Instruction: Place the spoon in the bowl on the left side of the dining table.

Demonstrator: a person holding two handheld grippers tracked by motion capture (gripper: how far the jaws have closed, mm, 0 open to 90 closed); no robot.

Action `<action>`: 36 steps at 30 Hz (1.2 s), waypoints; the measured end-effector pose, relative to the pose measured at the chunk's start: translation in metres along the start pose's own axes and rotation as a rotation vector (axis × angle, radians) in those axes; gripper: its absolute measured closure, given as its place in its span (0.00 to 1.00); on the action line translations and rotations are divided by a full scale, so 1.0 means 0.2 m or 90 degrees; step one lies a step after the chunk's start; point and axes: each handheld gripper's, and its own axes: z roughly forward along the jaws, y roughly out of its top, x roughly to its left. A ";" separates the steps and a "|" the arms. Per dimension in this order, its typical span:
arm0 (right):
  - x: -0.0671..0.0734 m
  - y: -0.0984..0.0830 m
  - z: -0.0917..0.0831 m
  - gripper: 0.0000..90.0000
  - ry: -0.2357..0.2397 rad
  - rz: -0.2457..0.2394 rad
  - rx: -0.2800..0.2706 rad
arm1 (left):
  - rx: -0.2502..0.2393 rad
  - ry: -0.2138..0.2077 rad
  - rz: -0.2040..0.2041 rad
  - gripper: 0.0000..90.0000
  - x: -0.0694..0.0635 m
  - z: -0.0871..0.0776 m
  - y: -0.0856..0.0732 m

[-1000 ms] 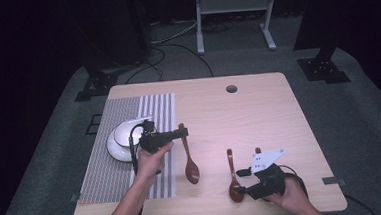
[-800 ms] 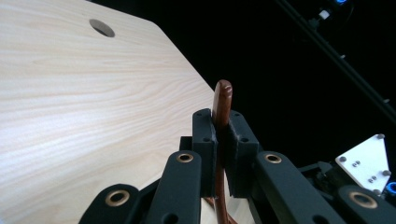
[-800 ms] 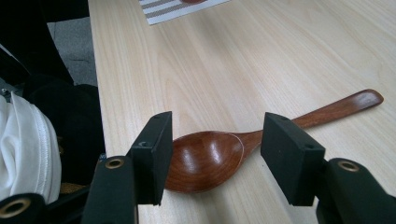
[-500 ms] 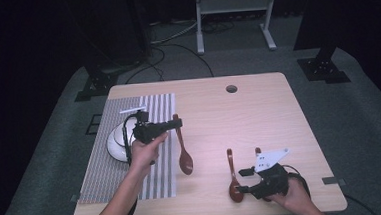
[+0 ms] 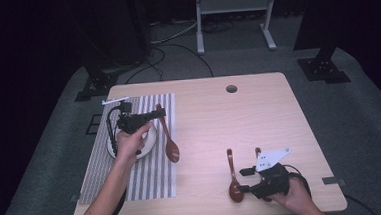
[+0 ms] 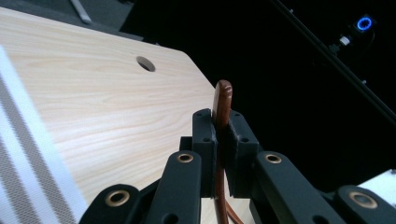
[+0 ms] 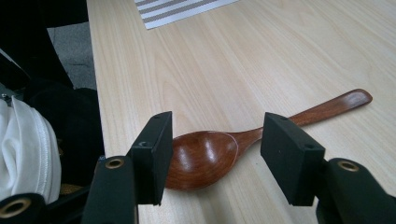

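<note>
High view: taking the striped placemat [image 5: 131, 156] as the landmark, the left gripper [image 5: 155, 113] hovers over its far half, clamped on the handle end of a wooden spoon [image 5: 169, 139] whose bowl hangs down toward the mat's right edge. A white plate [image 5: 148, 142] sits on the mat under the left hand [image 5: 130, 141]. Well to the right of the mat, near the table's front edge, the right gripper [image 5: 246, 180] rests with a second spoon [image 5: 233, 177] lying flat just in front of it.

Left gripper view: the jaws are shut on the spoon handle [image 6: 222, 105], only its tip standing above the pads [image 6: 205, 135]. With so short a bite at the very end, the heavy bowl could swing or slide out if the hand tilts or moves fast.

Right gripper view: the right gripper [image 7: 215, 147] stands open, its 2 jaws either side of the second spoon's bowl [image 7: 201, 156], which lies on bare wood right of the mat. Closing on that rounded, glossy bowl risks squirting it sideways; I would judge the neck a safer hold.
</note>
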 end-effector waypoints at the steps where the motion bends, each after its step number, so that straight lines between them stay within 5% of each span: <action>1: 0.00 0.00 0.00 0.47 0.000 0.000 0.000 | -0.002 0.002 0.001 0.93 0.01 -0.01 0.01; 19: -0.01 -0.01 -0.02 0.47 -0.004 0.004 -0.003 | -0.053 0.067 -0.027 0.93 0.11 -0.16 0.18; 25: -0.01 0.00 -0.02 0.47 -0.006 0.001 -0.003 | -0.074 0.066 -0.041 0.93 0.13 -0.21 0.21; 36: -0.01 0.00 -0.02 0.47 -0.008 0.000 -0.003 | -0.113 0.118 -0.060 0.93 0.21 -0.30 0.25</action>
